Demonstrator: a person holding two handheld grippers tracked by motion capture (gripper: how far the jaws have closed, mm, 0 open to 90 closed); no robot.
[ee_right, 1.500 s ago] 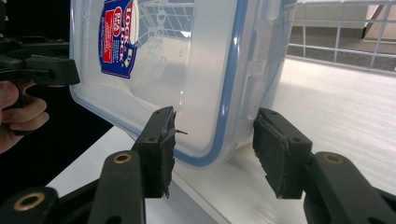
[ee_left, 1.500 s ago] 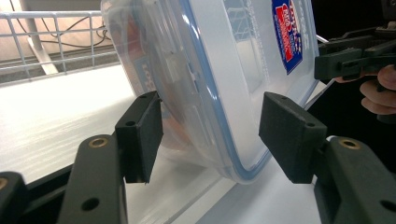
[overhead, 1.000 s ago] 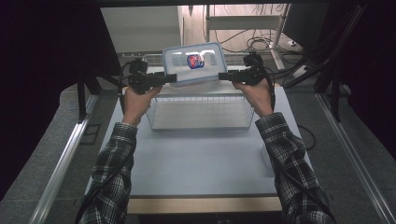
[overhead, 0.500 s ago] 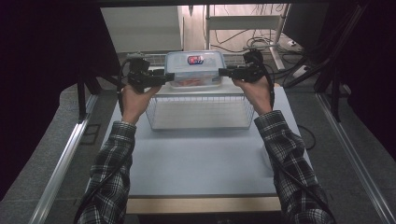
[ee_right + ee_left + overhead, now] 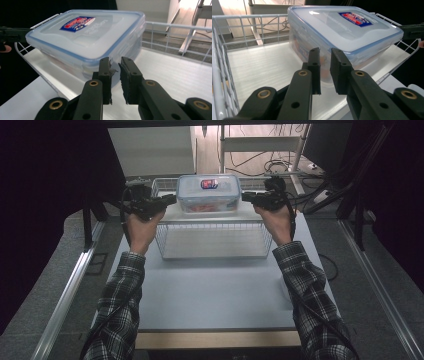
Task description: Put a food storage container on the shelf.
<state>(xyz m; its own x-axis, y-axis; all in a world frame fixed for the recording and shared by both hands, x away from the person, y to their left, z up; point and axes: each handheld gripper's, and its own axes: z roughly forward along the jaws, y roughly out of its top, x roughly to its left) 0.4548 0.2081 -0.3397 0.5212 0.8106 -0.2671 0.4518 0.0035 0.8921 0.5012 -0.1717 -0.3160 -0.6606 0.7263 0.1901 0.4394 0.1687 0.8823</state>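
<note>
At the far end of the table (image 5: pixel 215 285), on either side of a clear plastic box (image 5: pixel 208 193), two grippers held level by the person's hands: left gripper (image 5: pixel 169 199) pointing in from the left, right gripper (image 5: pixel 246 196) pointing in from the right, each just beside an end of the box, contact not clear from above. In the left gripper view, left gripper (image 5: pixel 325 71) with black jaws narrowed to a slim gap, nothing between them, tips close in front of the box's (image 5: pixel 344 32) near corner. In the right gripper view, right gripper (image 5: pixel 115 80) likewise nearly closed, a thin slit between the worn pads, nothing gripped, tips just short of the box (image 5: pixel 87 35). Box itself sitting inside a white wire basket (image 5: pixel 215 237), toward its far side, on the basket's pale floor, lid (image 5: pixel 86 28) with a blue rim clipped on, a red and blue label (image 5: pixel 78 23) on top, something orange dimly visible through the wall. Around the basket, bare grey tabletop; plaid sleeves (image 5: pixel 120 305) coming in from the near edge; beyond the table, a tangle of cables (image 5: pixel 270 167) on the floor
</note>
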